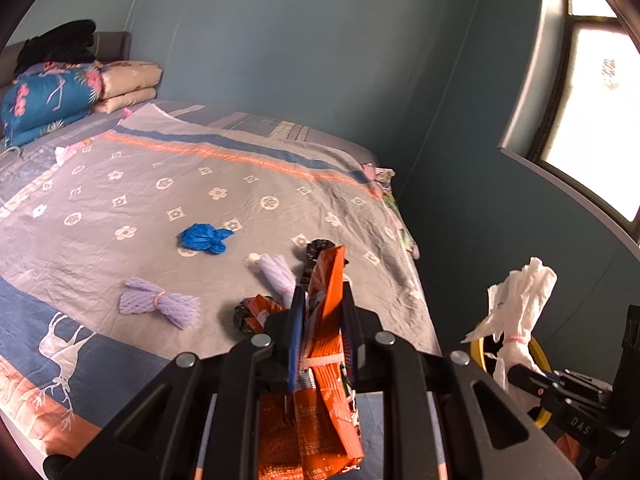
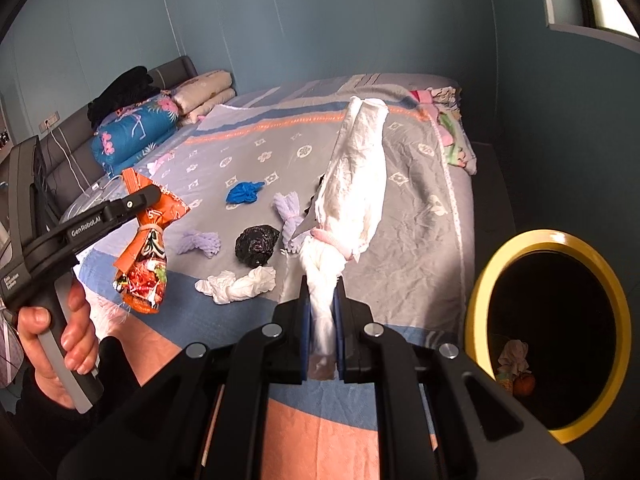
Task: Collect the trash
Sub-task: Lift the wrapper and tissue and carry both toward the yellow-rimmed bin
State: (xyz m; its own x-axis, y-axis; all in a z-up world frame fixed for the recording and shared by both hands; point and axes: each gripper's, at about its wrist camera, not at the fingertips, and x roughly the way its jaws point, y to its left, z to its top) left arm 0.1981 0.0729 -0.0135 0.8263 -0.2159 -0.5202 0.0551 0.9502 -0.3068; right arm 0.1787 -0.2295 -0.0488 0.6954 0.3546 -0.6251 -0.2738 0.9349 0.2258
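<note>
Left wrist: orange wrapper [image 1: 320, 344] between jaws.

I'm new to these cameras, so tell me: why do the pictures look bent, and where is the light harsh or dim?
Left wrist view: fisheye lens bows the frosted window, blown out white; dark corners. Right wrist view: the yellow-rimmed round bin is black inside; the white tissue bundle blurs at the right claw.
</note>
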